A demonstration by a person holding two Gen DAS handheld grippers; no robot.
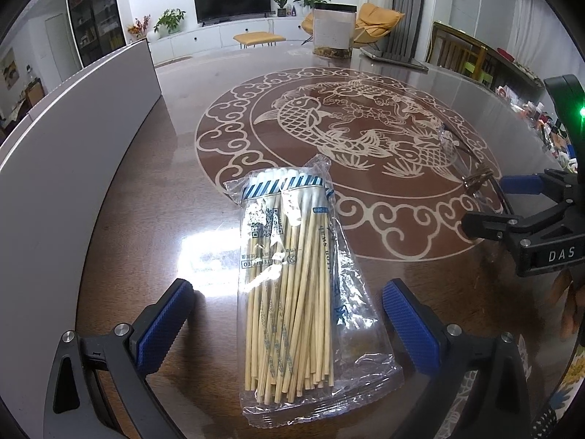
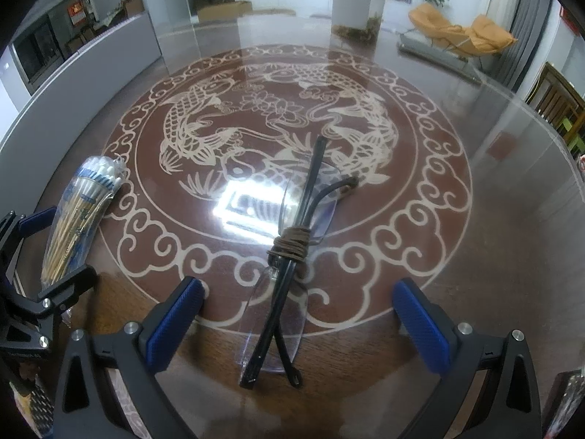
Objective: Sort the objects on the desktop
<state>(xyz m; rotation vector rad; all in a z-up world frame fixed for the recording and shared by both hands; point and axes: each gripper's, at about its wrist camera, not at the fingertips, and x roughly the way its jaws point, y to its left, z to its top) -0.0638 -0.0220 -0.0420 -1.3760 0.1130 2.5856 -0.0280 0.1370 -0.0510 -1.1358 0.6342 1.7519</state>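
Observation:
A clear plastic bag of wooden cotton swabs (image 1: 292, 285) lies flat on the brown table, between the open fingers of my left gripper (image 1: 289, 325); the bag also shows in the right wrist view (image 2: 78, 216). Folded rimless glasses with black arms (image 2: 289, 274), tied with a brown cord (image 2: 290, 247), lie between the open fingers of my right gripper (image 2: 299, 323). The glasses show faintly in the left wrist view (image 1: 464, 168), with my right gripper (image 1: 512, 197) beside them. Neither gripper touches its object.
The table (image 1: 146, 219) has a glass top over a round fish pattern (image 2: 278, 117). A grey curved panel (image 1: 73, 128) stands along the left. A clear jar (image 1: 334, 29) stands at the far edge. Cluttered small items (image 1: 548, 120) lie at the right edge.

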